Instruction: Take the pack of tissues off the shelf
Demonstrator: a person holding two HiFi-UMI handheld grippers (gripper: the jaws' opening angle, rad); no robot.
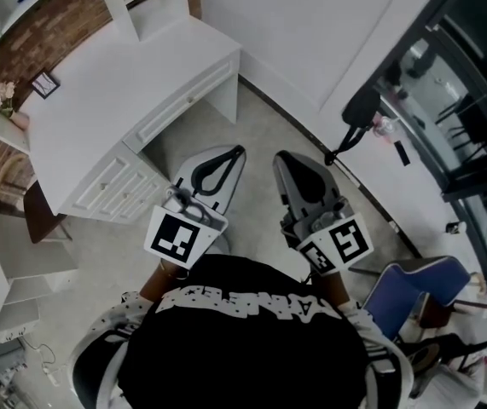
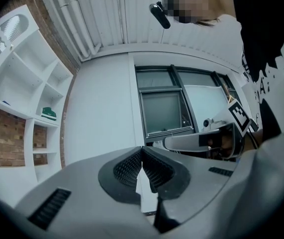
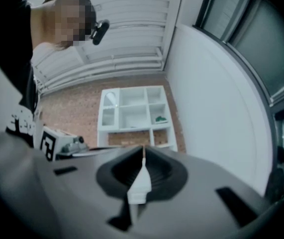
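A small green pack, likely the tissues (image 2: 48,114), lies in a compartment of the white cubby shelf (image 2: 27,78) against the brick wall. It also shows as a green speck, the pack (image 3: 160,118), in the shelf (image 3: 134,114) far ahead in the right gripper view. My left gripper (image 2: 142,152) is shut with nothing between its jaws. The right gripper (image 3: 143,151) is shut and empty too. In the head view the left gripper (image 1: 238,152) and right gripper (image 1: 280,158) are held side by side over the floor, far from the shelf.
A white desk (image 1: 115,83) with drawers stands at the left, with a small frame (image 1: 44,83) and flowers (image 1: 4,96) on it. A blue chair (image 1: 414,288) is at the lower right. A dark window wall (image 1: 465,92) runs along the right.
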